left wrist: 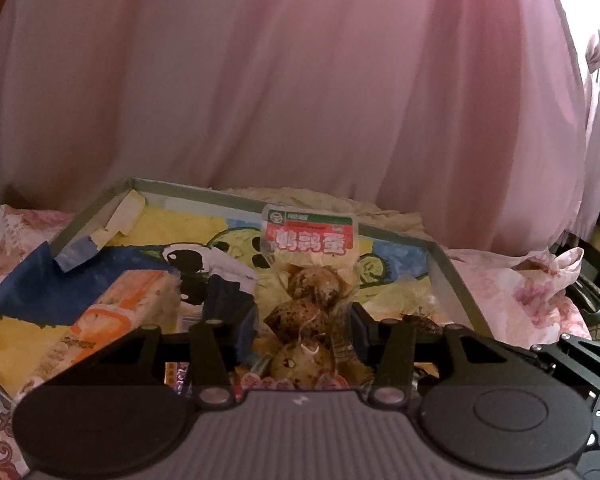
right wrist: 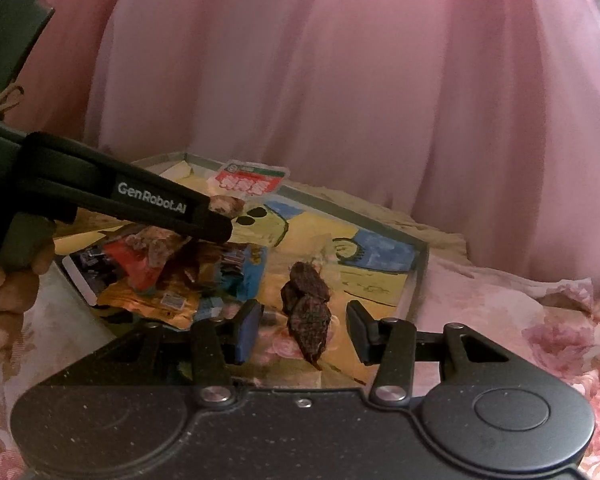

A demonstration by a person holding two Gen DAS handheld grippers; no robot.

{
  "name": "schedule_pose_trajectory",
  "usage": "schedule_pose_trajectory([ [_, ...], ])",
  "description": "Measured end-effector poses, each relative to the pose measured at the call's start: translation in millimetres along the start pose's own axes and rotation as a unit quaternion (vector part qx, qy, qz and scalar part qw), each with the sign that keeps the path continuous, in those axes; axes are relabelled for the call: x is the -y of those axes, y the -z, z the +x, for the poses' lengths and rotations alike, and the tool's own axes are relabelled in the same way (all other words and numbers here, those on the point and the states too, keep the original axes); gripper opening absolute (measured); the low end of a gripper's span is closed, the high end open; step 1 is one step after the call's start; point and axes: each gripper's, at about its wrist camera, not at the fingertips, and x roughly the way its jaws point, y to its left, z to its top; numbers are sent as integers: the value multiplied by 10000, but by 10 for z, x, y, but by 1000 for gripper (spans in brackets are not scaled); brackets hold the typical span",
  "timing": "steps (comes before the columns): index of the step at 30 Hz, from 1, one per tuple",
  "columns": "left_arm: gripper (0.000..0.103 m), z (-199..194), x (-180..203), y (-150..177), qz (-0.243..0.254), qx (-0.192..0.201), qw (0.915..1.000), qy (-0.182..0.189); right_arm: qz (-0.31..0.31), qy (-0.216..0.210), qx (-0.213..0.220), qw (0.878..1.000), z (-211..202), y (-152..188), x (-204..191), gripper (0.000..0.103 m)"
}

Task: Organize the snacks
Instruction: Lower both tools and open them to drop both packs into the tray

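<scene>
Clear-film quail-egg pack sitting clamped in left hand-held gripper, hovering over painted tray. Right hand-held gripper straddling dark dried-snack piece, pads apart, not pinching. Next: setting eggs down beside orange packet, then closing right

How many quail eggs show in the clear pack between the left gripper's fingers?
3, stacked in the quail egg pack: top egg, middle egg, bottom egg nearest the camera. Others may be hidden below the gripper body.
</scene>
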Motion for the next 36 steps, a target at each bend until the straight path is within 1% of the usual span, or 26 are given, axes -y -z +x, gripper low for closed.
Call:
schedule_pose_trajectory([
  [4,55,6,-6,-9,7,-27,10000,-25,12,-30,-17,10000,32,-2,-8,49],
  [7,56,-1,-12,-6,7,-51,10000,-70,23,-57,-40,10000,30,-4,-10,51],
  [11,56,-9,-26,-14,-39,-86,9999,-91,68,-163,-89,9998,53,-37,12,59],
  [13,56,-18,-37,-17,-83,-98,9999,-91,39,-171,-87,9998,55,-44,9,61],
  [15,59,-39,-46,-16,-132,-90,9998,-89,32,-166,-83,9998,50,-52,11,63],
  [18,66,-98,-35,-17,-136,-31,9999,-55,57,-131,-63,9999,39,-60,32,70],
  [20,74,-144,-17,-27,-125,51,9999,-28,79,-110,-37,9999,23,-69,45,77],
  [21,76,-172,-5,-32,-119,92,9999,-23,93,-99,-20,9999,8,-75,51,79],
  [23,84,-247,8,-42,-140,203,9997,-27,115,-73,26,9999,-33,-84,52,84],
  [24,85,-274,2,-45,-166,251,9995,-18,120,-55,49,9999,-54,-90,55,86],
  [26,89,-339,-6,-47,-221,331,9992,16,138,0,105,9998,-101,-104,60,94],
  [28,92,-409,-5,-47,-240,402,9989,52,173,32,161,9997,-155,-114,64,97],
  [31,97,-518,27,-50,-187,525,9984,76,214,64,197,9996,-238,-120,72,98],
  [36,101,-733,90,-20,-78,698,9975,92,277,129,261,9992,-407,-123,69,101],
])
